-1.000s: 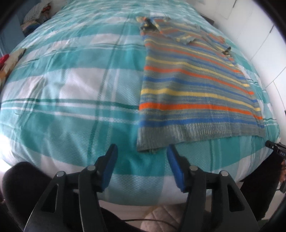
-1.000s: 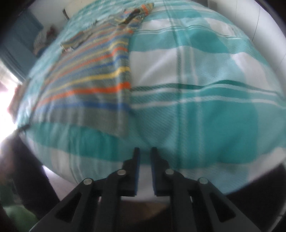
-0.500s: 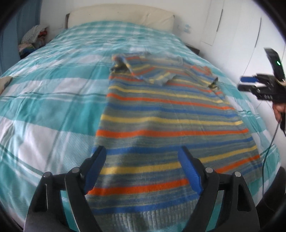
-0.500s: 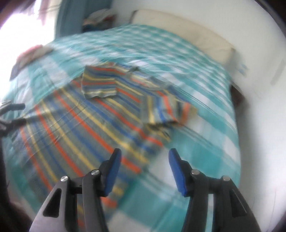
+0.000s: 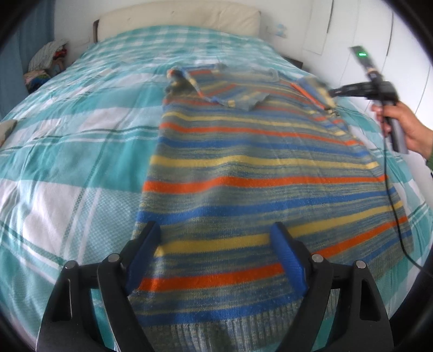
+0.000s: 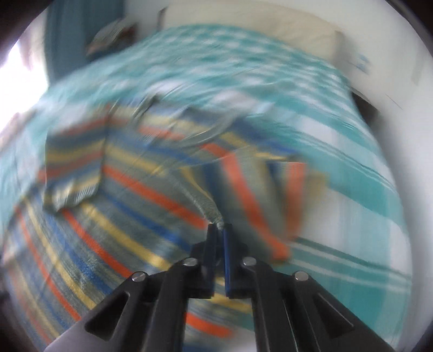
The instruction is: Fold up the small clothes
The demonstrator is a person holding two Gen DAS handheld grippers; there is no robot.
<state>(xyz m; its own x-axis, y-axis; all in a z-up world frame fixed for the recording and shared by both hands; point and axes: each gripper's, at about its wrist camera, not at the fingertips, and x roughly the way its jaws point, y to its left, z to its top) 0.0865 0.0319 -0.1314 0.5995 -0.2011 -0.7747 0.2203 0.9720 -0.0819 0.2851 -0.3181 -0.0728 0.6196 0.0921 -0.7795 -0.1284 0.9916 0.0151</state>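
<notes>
A grey knitted sweater with orange, yellow and blue stripes lies flat on the bed, hem towards me. Its left sleeve is folded across the chest. My left gripper hovers open just above the hem, with nothing between the blue pads. My right gripper, held by a hand, reaches the right sleeve at the far right. In the blurred right wrist view this gripper is shut on the ribbed edge of that sleeve, which is lifted and creased.
A teal and white checked bedspread covers the bed. A cream headboard stands at the far end, and a pile of clothes sits by the back left corner. A black cable trails over the sweater's right edge. White cupboard doors line the right side.
My left gripper moved forward over the sweater's hem and opened wider, then held still. My right gripper swung from the bed's edge to the right sleeve, opened, then shut on it.
</notes>
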